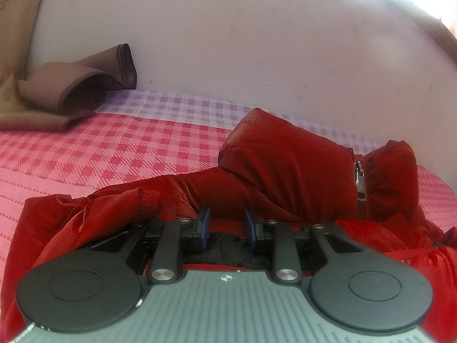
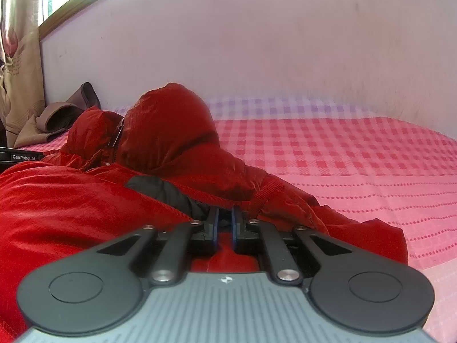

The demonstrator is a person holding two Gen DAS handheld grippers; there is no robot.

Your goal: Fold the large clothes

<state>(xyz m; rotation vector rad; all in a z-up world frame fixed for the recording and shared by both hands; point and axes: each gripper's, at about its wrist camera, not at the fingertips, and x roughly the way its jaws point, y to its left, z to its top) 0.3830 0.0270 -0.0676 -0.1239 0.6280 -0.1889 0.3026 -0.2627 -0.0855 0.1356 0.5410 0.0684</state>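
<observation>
While angled down over the red jacket (image 1: 285,165) heaped on the checked bedspread (image 1: 114,148): left gripper (image 1: 227,223) partly spread around its fabric, grip uncertain; right gripper (image 2: 225,217) pressed together, pinching fabric.

Bed (image 2: 357,154): open checked cover right of the red jacket (image 2: 171,131). Jacket's raised hood blocks the middle. Brown garment (image 1: 57,97) heaped at far left corner. Wall (image 1: 257,43) closes the far edge.
</observation>
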